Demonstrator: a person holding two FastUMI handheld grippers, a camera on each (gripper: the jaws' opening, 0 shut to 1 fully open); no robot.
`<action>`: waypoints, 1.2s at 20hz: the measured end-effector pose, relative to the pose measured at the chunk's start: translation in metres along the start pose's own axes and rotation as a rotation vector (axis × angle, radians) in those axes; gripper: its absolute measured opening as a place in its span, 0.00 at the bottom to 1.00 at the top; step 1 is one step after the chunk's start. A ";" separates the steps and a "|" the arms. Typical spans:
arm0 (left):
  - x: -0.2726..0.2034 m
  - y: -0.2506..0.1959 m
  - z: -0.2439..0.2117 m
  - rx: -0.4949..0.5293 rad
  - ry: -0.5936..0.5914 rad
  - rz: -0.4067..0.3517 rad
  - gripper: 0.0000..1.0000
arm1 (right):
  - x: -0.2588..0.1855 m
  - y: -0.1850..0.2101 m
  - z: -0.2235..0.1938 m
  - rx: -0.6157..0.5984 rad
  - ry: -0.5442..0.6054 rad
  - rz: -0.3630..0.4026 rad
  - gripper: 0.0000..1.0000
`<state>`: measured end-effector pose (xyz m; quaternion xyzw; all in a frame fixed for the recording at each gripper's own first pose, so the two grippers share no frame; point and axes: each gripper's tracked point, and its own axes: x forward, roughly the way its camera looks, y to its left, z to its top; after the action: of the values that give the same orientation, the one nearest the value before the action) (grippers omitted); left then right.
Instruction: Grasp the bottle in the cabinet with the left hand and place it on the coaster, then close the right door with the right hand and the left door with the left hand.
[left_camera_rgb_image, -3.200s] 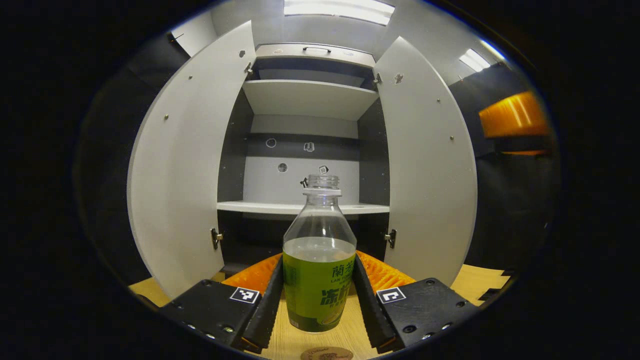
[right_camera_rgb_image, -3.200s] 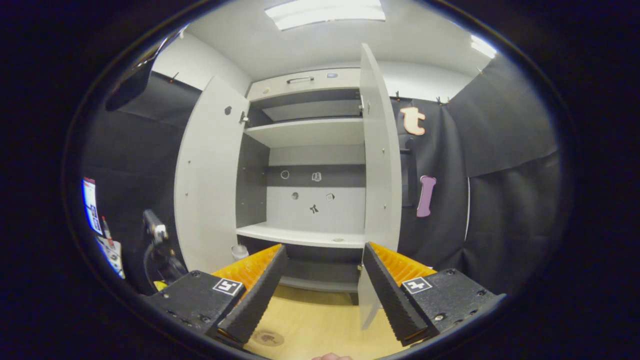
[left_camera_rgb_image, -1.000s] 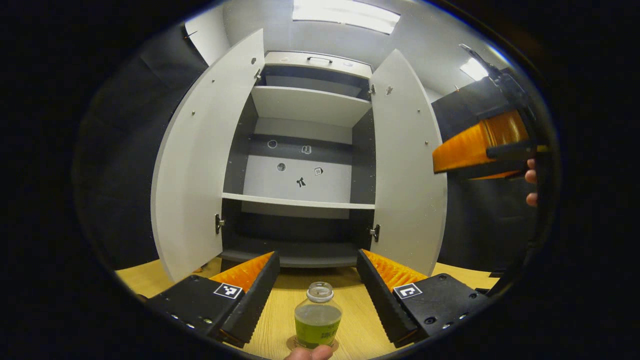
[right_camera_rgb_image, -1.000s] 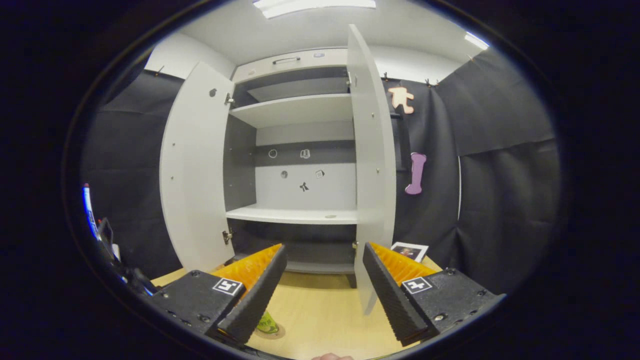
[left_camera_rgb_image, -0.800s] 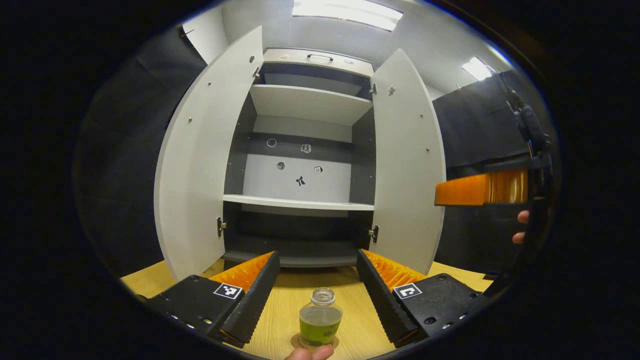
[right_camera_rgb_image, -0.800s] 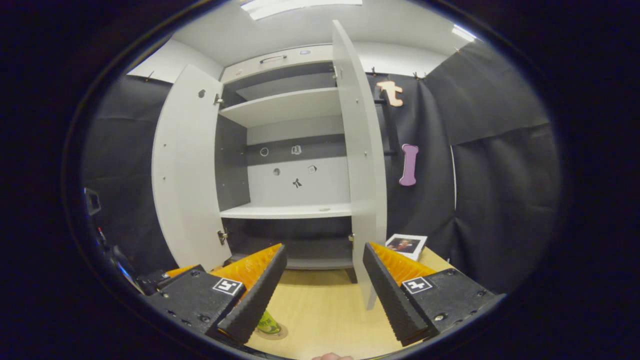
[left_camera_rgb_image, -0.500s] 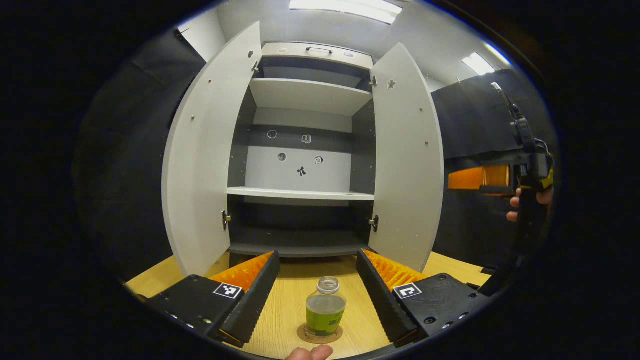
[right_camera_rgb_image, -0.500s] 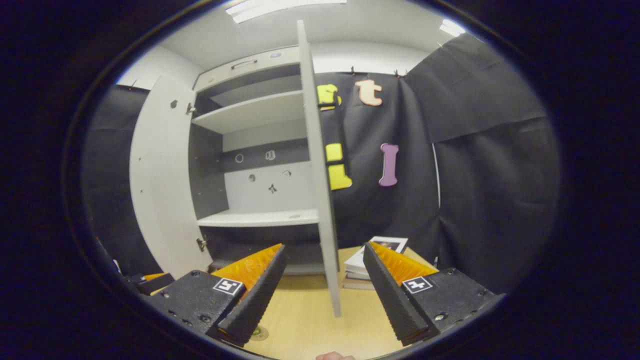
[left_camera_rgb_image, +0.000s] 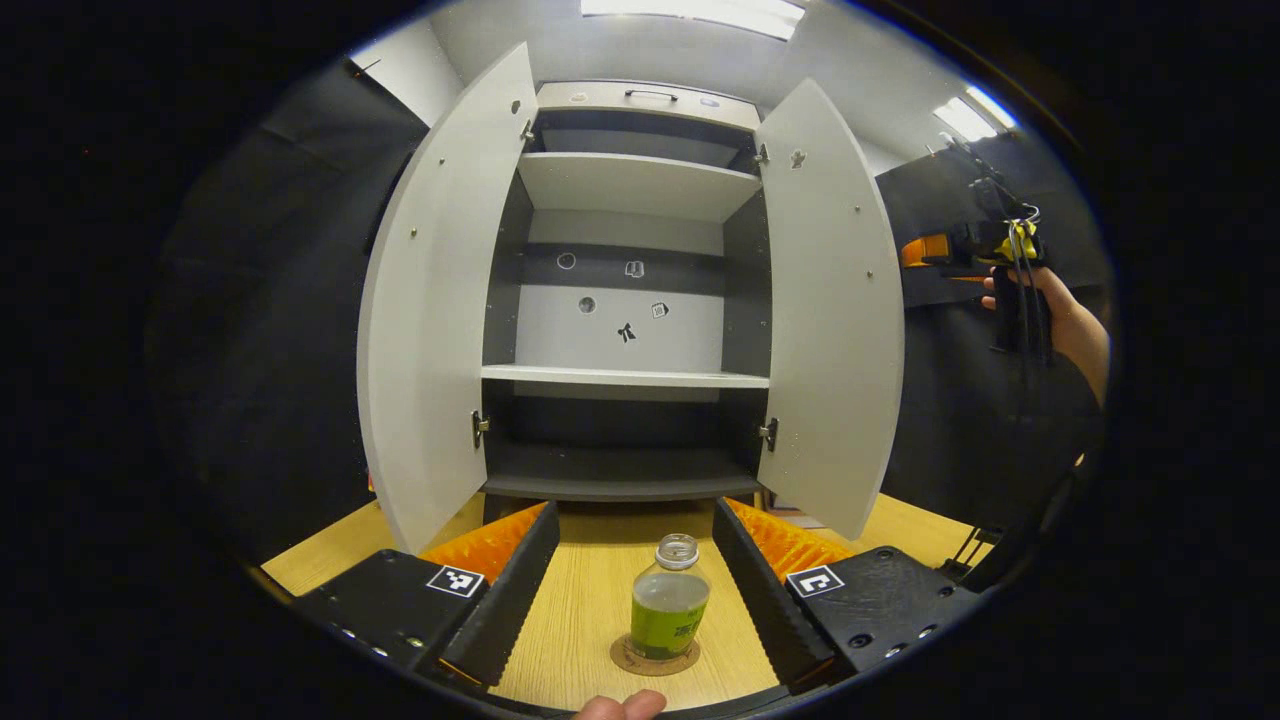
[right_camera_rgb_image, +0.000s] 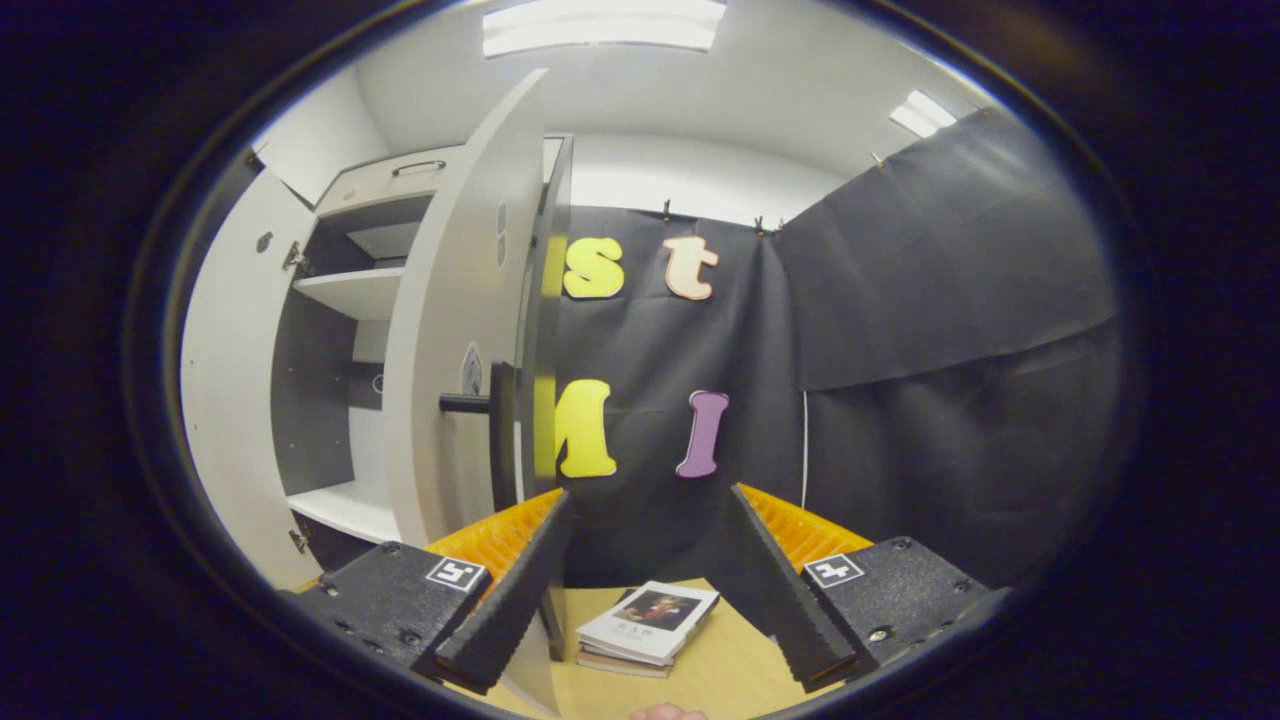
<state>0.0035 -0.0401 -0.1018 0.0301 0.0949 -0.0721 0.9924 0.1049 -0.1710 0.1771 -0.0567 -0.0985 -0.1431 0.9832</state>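
A clear bottle (left_camera_rgb_image: 668, 605) with green liquid and a green label stands upright on a round brown coaster (left_camera_rgb_image: 655, 657) on the wooden table. My left gripper (left_camera_rgb_image: 635, 517) is open, its fingers either side of the bottle and apart from it. Behind stands the white cabinet with its left door (left_camera_rgb_image: 440, 310) and right door (left_camera_rgb_image: 830, 320) both swung open. My right gripper (right_camera_rgb_image: 650, 498) is open and holds nothing; it faces the right door's outer side (right_camera_rgb_image: 455, 350), where a dark handle (right_camera_rgb_image: 465, 403) sticks out. From the left gripper view, the right gripper (left_camera_rgb_image: 960, 248) sits high at the right, held by a hand (left_camera_rgb_image: 1050, 310).
A small stack of books (right_camera_rgb_image: 650, 625) lies on the table (right_camera_rgb_image: 720, 670) just beyond my right gripper's fingers. Cabinet shelves (left_camera_rgb_image: 625, 377) are bare. The left door (right_camera_rgb_image: 225, 380) stands at the far left of the right gripper view.
The left gripper let go of the bottle on the coaster and drew back. The right gripper swung rightward past the right door's edge to its outer side.
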 end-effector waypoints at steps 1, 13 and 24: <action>0.000 0.001 -0.001 0.000 0.002 0.004 0.94 | 0.003 0.000 0.000 -0.001 -0.001 -0.008 1.00; -0.005 0.020 0.003 -0.012 -0.031 0.014 0.94 | -0.014 0.089 -0.002 -0.004 -0.010 0.134 0.97; -0.025 0.064 0.003 -0.015 -0.028 0.123 0.94 | -0.006 0.181 0.000 0.008 -0.010 0.300 0.98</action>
<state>-0.0103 0.0259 -0.0909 0.0272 0.0794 -0.0106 0.9964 0.1525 0.0029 0.1609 -0.0673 -0.0945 0.0061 0.9932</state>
